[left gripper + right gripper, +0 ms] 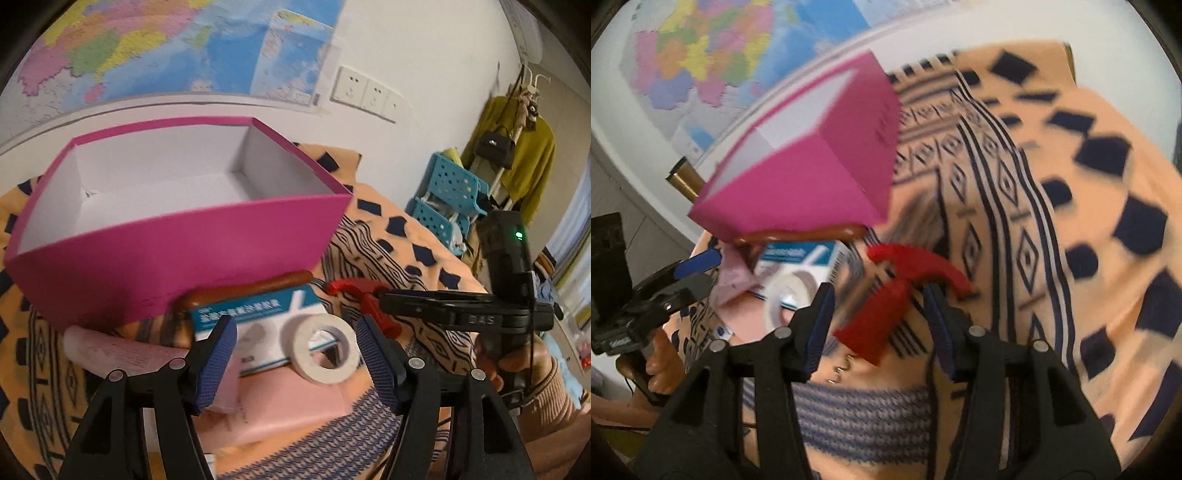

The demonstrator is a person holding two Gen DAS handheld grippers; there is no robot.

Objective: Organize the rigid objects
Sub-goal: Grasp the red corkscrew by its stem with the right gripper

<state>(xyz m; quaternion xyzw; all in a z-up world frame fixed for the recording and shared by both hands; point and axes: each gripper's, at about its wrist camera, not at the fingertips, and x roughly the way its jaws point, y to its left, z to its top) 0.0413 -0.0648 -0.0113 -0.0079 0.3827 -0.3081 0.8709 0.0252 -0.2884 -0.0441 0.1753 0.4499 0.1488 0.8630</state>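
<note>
Pink box [177, 236] empty; nothing stowed. Left gripper [295, 354] apart, tape roll [320, 349] between. Right gripper [879, 317] apart around red clamp [886, 306], box at 11 o'clock.

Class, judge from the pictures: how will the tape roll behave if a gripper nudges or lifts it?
The tape roll lies tilted against the blue box, so a nudge may slide or tip it. It is round, so on edge it could roll. It looks light and stiff.
</note>
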